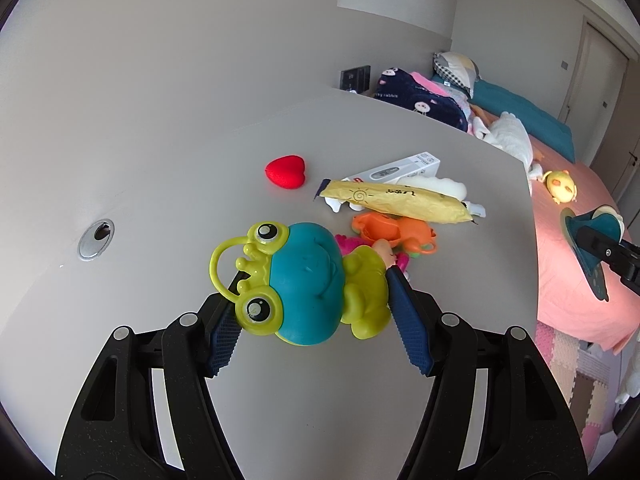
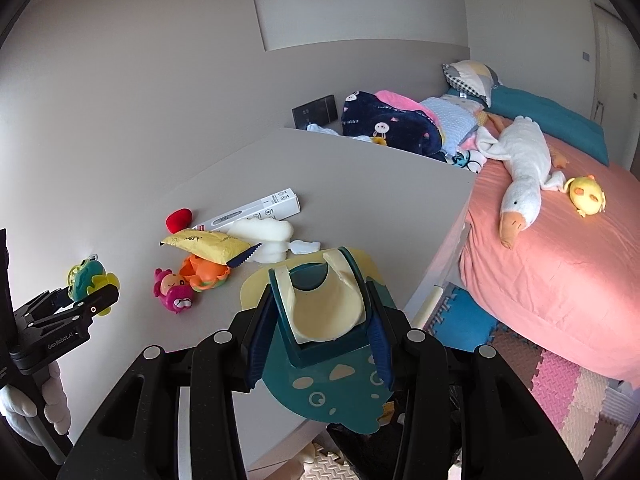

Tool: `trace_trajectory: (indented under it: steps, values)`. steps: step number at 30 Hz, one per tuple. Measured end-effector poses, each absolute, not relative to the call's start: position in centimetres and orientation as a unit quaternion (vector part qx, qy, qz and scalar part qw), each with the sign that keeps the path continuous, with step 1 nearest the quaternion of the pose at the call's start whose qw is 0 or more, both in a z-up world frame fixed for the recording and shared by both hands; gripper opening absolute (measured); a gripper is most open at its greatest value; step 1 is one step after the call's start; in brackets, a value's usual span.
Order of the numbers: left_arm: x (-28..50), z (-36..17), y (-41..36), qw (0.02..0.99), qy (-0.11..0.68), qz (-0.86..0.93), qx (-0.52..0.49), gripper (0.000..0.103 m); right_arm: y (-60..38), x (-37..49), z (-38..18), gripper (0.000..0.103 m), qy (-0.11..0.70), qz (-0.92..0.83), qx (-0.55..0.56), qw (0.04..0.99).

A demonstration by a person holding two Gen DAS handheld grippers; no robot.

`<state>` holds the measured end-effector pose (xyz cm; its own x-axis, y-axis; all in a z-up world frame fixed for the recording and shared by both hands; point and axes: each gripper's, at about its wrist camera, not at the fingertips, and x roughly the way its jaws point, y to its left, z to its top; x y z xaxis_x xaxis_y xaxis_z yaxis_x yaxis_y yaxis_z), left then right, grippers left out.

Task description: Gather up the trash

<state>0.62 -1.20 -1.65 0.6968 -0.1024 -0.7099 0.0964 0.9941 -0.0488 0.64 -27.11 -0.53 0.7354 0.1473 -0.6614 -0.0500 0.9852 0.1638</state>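
Note:
My left gripper (image 1: 313,284) is shut on a green and teal frog toy (image 1: 304,264), with its blue pads against the toy's sides. In the right wrist view the frog toy (image 2: 86,276) hangs in the left gripper (image 2: 86,292) at the table's left side. My right gripper (image 2: 320,300) is shut on a folded teal and cream bib (image 2: 332,392) over the table's near edge. On the grey table (image 1: 200,140) lie a yellow wrapper (image 1: 400,200), a white box (image 1: 400,168) and crumpled white tissue (image 2: 264,236).
A red heart (image 1: 286,171), an orange toy (image 1: 388,234) and a pink toy (image 2: 172,288) lie by the wrapper. A bed with a pink sheet (image 2: 560,260) stands to the right, bearing a goose plush (image 2: 524,168). Foam mats (image 2: 560,380) cover the floor.

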Motion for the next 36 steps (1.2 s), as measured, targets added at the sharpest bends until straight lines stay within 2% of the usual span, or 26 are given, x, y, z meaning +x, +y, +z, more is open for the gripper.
trace_trajectory:
  steps: [36]
  values:
    - [-2.1,-2.2,-18.5,0.896,0.392,-0.196,0.071,0.065,-39.2,-7.3,-2.2,0.044,0.362,-0.064,0.102,0.924]
